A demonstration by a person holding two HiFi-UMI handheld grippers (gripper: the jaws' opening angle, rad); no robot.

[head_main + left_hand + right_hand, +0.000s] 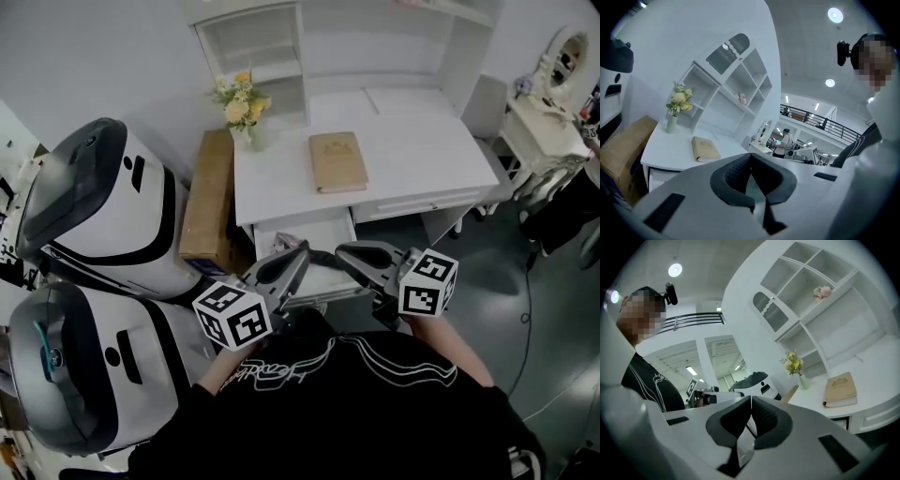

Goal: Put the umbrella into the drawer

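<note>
Two white-and-black machines (103,225) are seen at the left, beside a white bench (412,150) with a cardboard box (208,202) against its side. A drawer (305,234) under the bench front appears pulled out; the umbrella cannot be made out in any view. The left claw (750,157) and right claw (751,399) are held clenched and empty near the drawer. A book (337,161) and a vase of flowers (246,112) are set on the bench.

Two grippers (300,249) (343,253), two white machines (103,216) (84,366), one book (337,161), one vase (255,137), one box (208,202)
</note>
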